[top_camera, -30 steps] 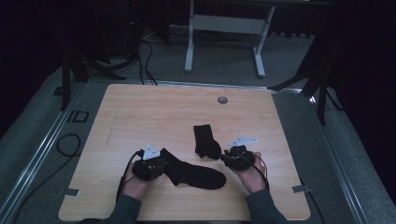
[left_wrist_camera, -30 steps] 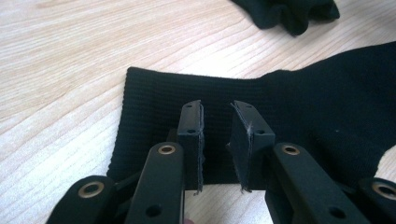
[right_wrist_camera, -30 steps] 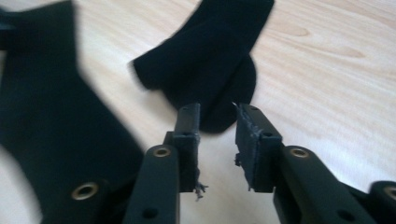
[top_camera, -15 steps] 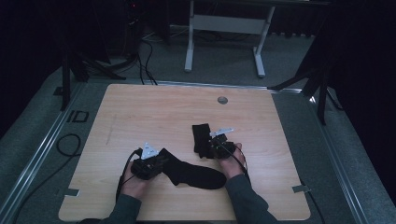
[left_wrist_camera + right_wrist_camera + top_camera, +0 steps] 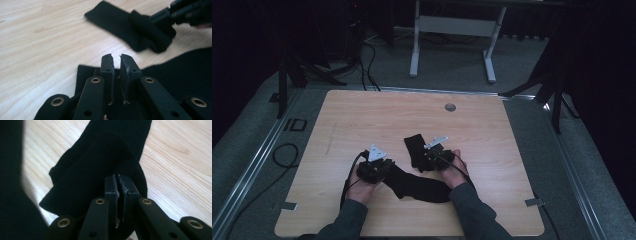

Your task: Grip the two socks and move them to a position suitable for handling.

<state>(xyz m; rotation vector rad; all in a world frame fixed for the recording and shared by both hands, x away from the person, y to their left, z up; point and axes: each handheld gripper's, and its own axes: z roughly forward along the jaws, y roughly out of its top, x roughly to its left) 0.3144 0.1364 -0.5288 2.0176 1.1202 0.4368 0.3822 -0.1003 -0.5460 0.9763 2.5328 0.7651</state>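
Two black socks lie on a wooden table (image 5: 362, 120). The long sock (image 5: 417, 187) (image 5: 180, 72) stretches across the near middle. At its left end sits my left gripper (image 5: 388, 169) (image 5: 116, 62), jaws nearly together with the sock's cuff edge between them. The shorter sock (image 5: 413, 146) (image 5: 120, 22) (image 5: 100, 155) lies just beyond, with one end doubled back over itself. My right gripper (image 5: 424, 159) (image 5: 118, 182) (image 5: 160, 18) is over that sock, jaws shut at the edge of the doubled flap.
A round grommet (image 5: 450, 107) is set in the table's far side. Tape tabs (image 5: 534, 202) (image 5: 286, 205) mark the near corners. Beyond the table stands a white-legged frame (image 5: 452, 25); a cable (image 5: 282, 152) lies on the floor at left.
My right gripper has moved left from beside the shorter sock to over it, and that sock's near end now lies doubled over. The left gripper and long sock stayed put.
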